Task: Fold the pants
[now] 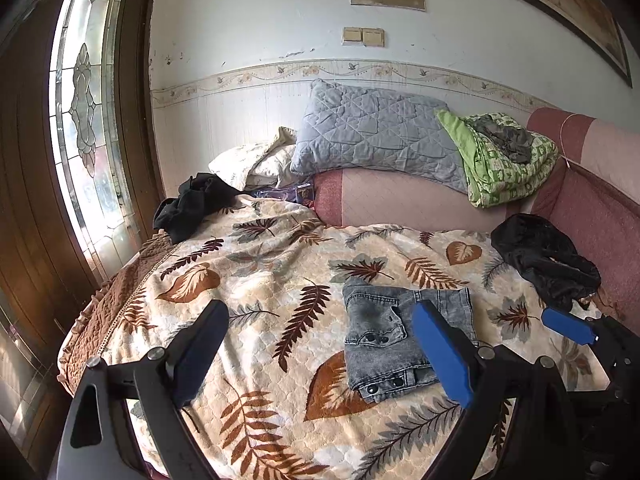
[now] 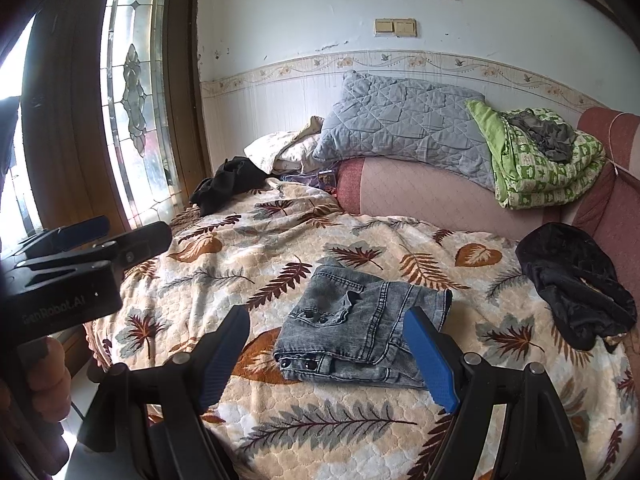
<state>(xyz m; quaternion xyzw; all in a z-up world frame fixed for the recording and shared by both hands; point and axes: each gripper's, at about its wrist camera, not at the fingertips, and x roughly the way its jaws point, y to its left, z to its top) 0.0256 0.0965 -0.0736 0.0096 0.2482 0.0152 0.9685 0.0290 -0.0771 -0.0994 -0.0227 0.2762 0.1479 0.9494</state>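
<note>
While both grippers gape empty, folded grey pants [image 2: 360,328] lie on blanket [image 2: 280,240].

Your left wrist camera looks forward and slightly down along its own fingers from the near edge of the leaf-print blanket [image 1: 280,264], facing the far wall. It sits a little to the left, so the folded grey jeans [image 1: 384,336] fall right of centre, and the right gripper [image 1: 568,326] pokes in at the right edge. Your right wrist camera has the same heading and tilt from just beside it, with the jeans [image 2: 360,328] near the centre and close. The left gripper [image 2: 100,240] shows at its left edge. Both views share the blanket, jeans, grey pillow [image 1: 372,132] and door.
</note>
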